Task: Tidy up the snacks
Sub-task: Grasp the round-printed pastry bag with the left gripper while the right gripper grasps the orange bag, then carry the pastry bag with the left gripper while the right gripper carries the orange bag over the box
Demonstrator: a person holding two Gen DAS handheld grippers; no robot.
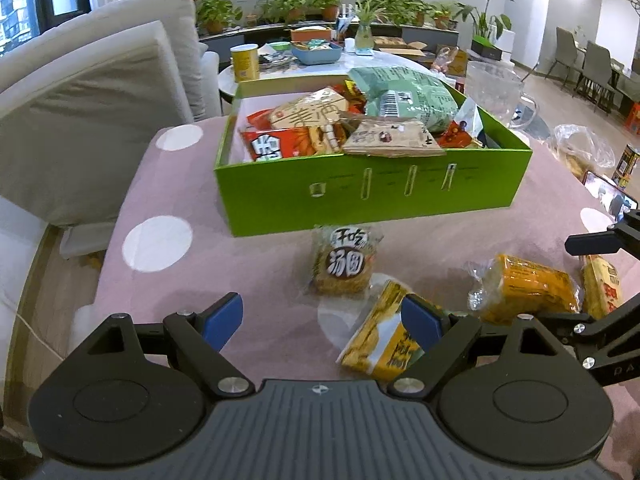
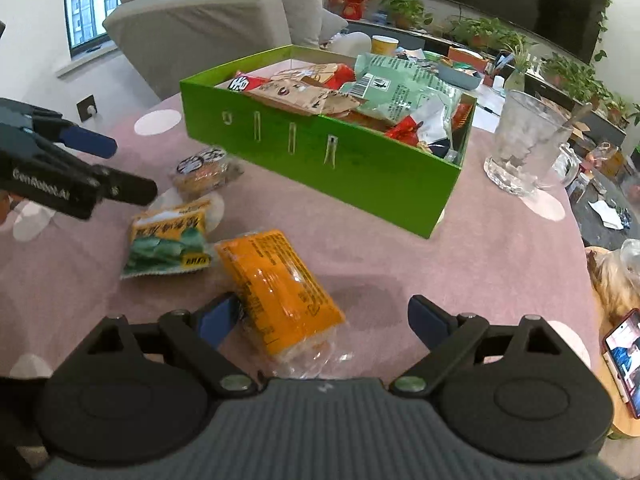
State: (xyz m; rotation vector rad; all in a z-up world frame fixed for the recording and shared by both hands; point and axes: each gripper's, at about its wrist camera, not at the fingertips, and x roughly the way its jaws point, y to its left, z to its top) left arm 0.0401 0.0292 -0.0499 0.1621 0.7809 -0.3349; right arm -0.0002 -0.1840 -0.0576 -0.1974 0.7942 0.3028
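Observation:
A green box full of snack packs stands on the pink table. In front of it lie a round noodle-cake pack, a yellow-green pack, an orange pack and another yellow pack. My left gripper is open above the table; its right finger is over the yellow-green pack. My right gripper is open around the near end of the orange pack, left pad touching it.
A glass mug stands right of the box. A phone and a plastic bag of food lie at the table's right edge. A white sofa is on the left. A second table with plants lies behind.

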